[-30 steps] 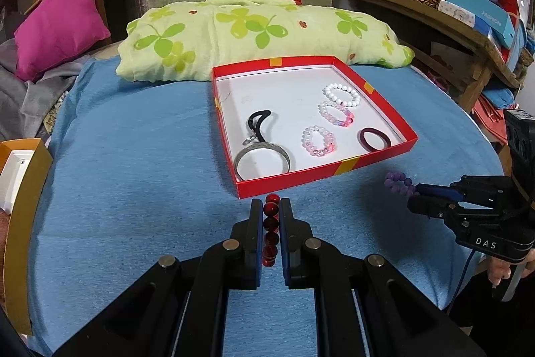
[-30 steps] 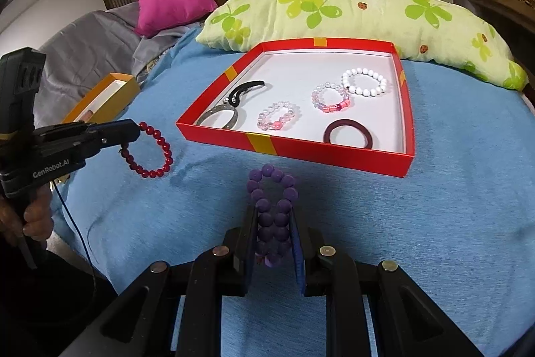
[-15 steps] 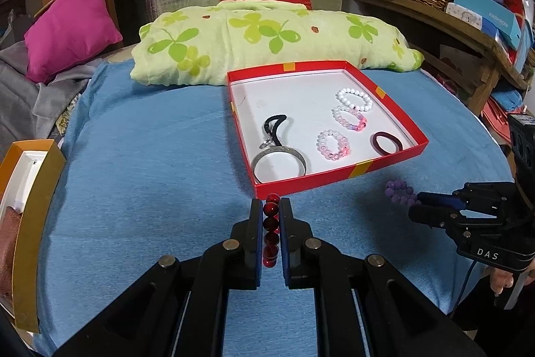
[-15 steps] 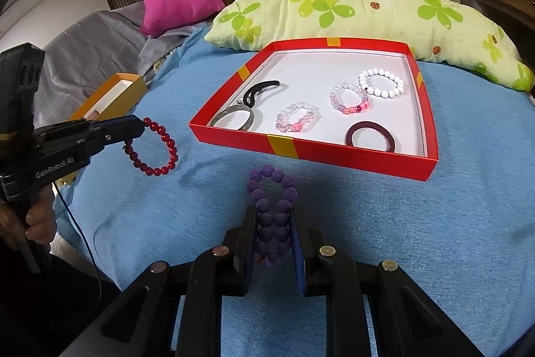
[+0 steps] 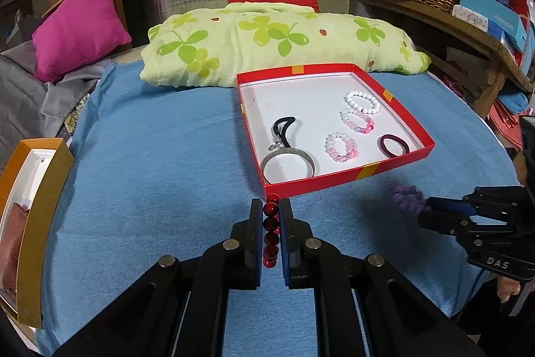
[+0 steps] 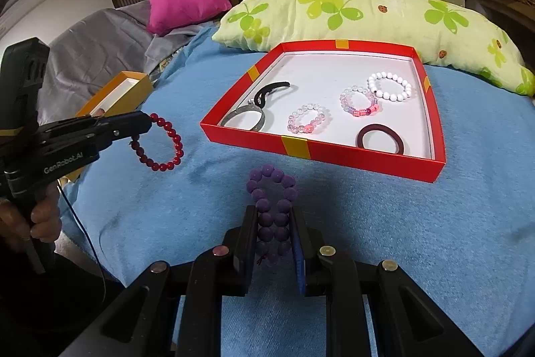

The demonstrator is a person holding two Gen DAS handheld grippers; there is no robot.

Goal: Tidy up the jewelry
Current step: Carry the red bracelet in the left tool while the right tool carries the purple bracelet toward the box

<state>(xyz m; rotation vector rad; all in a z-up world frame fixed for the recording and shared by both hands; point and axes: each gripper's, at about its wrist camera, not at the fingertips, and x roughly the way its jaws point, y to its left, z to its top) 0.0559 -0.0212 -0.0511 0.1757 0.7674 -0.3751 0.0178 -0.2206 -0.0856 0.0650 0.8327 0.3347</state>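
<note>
Looks like we're mid-carry: the left gripper [image 5: 271,231] is clamped tight on a red bracelet [image 6: 160,143] and the right gripper [image 6: 274,233] is pinching a purple bracelet [image 6: 272,189], both held above the blue cloth [image 5: 150,173] just short of the red tray [image 5: 398,164]. Next move, I'd guess, is lifting each over the tray's near wall and letting go on bare white floor, clear of the bracelets already in there.
</note>
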